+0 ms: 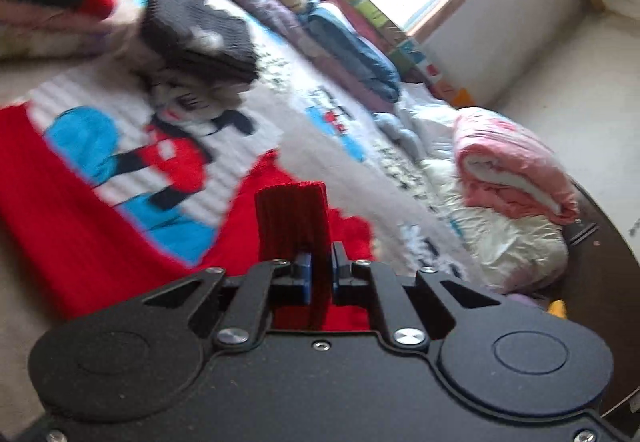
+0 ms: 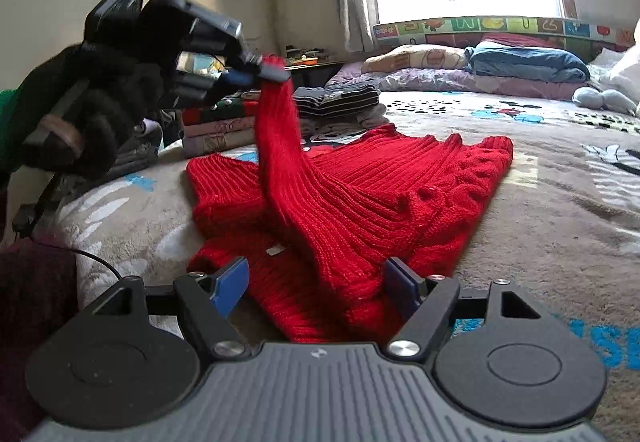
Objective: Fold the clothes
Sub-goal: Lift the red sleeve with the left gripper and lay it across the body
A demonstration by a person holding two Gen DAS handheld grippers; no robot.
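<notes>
Red ribbed-knit sweater [image 2: 360, 194] lies on the cartoon-print bed blanket [image 2: 552, 170], body spread flat but rumpled, with cable-knit texture toward its far side. A small white label [image 2: 275, 251] shows on the near part. 1 sleeve [image 2: 276, 130] is lifted clear of the bed, rising in a taut column from the body up to its cuff.

Left gripper [image 1: 320, 270]: jaws pressed together on the sleeve cuff [image 1: 291, 218], which stands up between the 2 blue pads; the right wrist view shows the same gripper raised above the bed, held by a hand in a black glove [image 2: 92, 114], the cuff pinched at its tips.

Right gripper [image 2: 318, 290]: jaws spread wide, holding nothing. It sits low over the near edge of the sweater, with the red knit lying between the 2 blue pads; contact cannot be told.

Folded clothes [image 2: 280, 110] are stacked beyond the sweater. A folded pink blanket [image 1: 516, 166] lies at the far side of the bed.
</notes>
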